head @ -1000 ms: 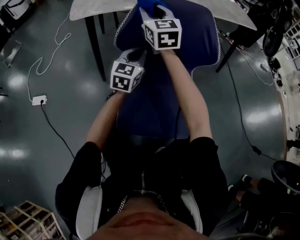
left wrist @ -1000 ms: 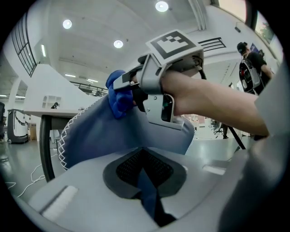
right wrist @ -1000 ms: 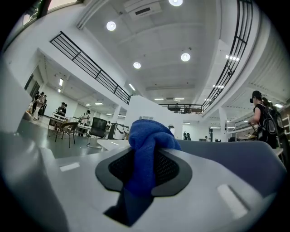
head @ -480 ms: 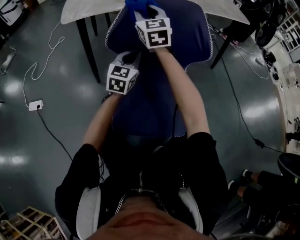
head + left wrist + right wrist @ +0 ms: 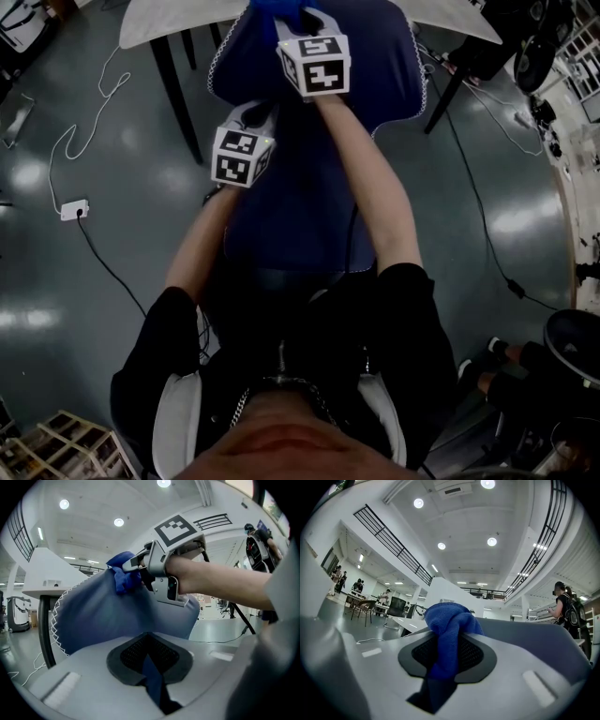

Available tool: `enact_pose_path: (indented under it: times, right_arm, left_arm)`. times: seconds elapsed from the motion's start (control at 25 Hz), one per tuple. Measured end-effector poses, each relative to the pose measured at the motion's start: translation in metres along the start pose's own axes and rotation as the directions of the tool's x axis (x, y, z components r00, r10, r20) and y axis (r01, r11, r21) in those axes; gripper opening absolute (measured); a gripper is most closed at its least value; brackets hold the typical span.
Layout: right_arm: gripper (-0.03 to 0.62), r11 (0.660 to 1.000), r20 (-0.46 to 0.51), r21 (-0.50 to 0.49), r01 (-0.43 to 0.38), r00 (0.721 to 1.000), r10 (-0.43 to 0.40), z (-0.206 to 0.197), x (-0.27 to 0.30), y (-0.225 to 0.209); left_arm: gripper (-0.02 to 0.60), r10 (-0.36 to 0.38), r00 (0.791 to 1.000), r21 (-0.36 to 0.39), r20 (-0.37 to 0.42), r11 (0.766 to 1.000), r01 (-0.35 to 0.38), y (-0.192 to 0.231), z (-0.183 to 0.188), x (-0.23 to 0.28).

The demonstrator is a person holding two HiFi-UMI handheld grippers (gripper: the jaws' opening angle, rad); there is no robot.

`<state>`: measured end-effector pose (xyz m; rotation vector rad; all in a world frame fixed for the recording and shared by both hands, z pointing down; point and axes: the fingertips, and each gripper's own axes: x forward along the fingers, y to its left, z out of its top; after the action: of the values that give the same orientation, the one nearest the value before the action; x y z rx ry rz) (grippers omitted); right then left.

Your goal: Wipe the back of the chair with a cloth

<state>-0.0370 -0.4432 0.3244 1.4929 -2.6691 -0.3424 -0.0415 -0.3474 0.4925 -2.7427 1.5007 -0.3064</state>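
- Head view: Your right gripper (image 5: 302,26) is up high on the chair back (image 5: 309,187). The cloth (image 5: 275,9) is bunched at its tip. I think you hold it there so the cloth can rub the top part.
- Your left gripper (image 5: 253,117) is lower down, at the left edge of the chair back. It is likely there to stop the chair from turning while you wipe.
- A table (image 5: 169,21) stands just past the chair, and its leg (image 5: 178,94) is near the chair's left edge. A big sideways swipe could bump them. A plug box (image 5: 73,208) lies on the floor, well apart on the left.
- Left gripper view: The jaws are squeezed together on a thin fold of the chair back's blue cover. Your other gripper is above, pressing the cloth onto the chair back.
- Right gripper view: The jaws are clamped tight on the cloth, which puffs out past the tips in a soft lump. That lump is the part that does the wiping. The top edge of the chair back sits just behind it. Some people (image 5: 342,581) are far off and not in your way.
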Motion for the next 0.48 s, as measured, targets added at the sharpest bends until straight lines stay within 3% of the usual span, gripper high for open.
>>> enact_pose_path:
  times: [0.48]
  right_arm:
    - [0.095,0.997,-0.001,0.041,0.063,0.998,-0.063,-0.002,-0.027,-0.044]
  left_arm:
    - [0.011,-0.034,0.999,0.005,0.008,0.999,0.033,-0.018,0.003,0.011]
